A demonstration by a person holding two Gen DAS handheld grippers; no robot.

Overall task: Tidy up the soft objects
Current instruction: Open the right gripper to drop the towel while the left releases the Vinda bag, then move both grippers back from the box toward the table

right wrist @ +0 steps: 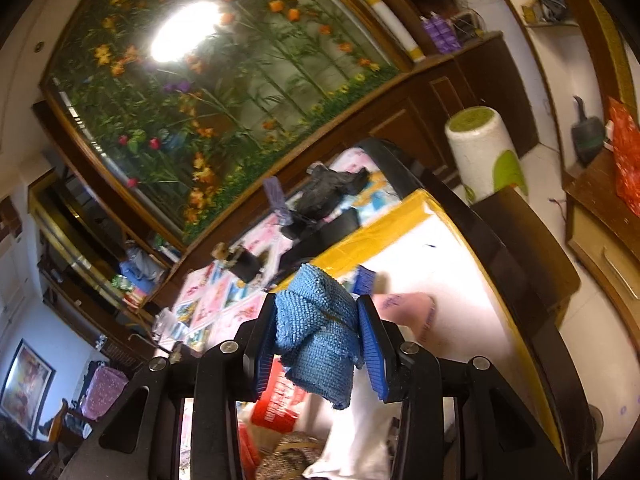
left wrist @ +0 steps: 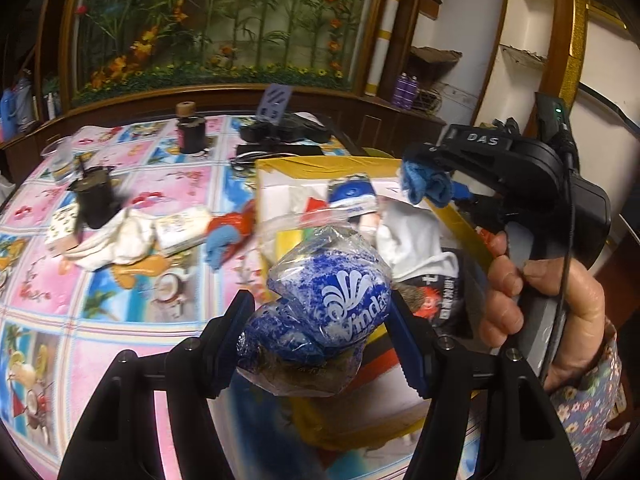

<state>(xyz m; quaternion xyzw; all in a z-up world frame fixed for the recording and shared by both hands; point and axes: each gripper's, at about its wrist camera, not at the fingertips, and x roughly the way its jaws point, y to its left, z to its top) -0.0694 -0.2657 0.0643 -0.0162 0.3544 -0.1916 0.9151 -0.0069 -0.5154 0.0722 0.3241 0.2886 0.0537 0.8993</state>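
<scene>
We have a blue tissue pack (left wrist: 332, 316) pinched between the jaws of the left gripper (left wrist: 324, 332); its crinkled clear wrapper carries white lettering, and it hangs in the air above the near edge of the yellow-taped box (left wrist: 288, 166). The right gripper (right wrist: 318, 332) has its jaws pressed onto a blue knitted cloth (right wrist: 316, 328), which bunches between the blue pads (right wrist: 370, 344) and droops below them. From the left wrist view that same cloth (left wrist: 426, 186) shows at the box's right side, raised over its rim, with the right hand (left wrist: 548, 320) wrapped around the gripper's handle (a floral sleeve (left wrist: 588, 408) covers the wrist).

Inside the box we see a white garment (left wrist: 416, 240), a dark printed fabric (left wrist: 436, 300) and another blue-and-white pack (left wrist: 352, 196) toward its far side. The box stands at the right edge of the tabletop, which wears a pink and blue patterned cloth (left wrist: 120, 300).

Left of the box, toward the middle of the tabletop, lie a red and blue glove (left wrist: 228, 232), white socks (left wrist: 120, 244) and a pale wrapped pack (left wrist: 182, 228), close together in a row. Two dark spools (left wrist: 94, 196) stand behind them, one nearer the far edge. Black gear (left wrist: 288, 130) sits at the far edge.
</scene>
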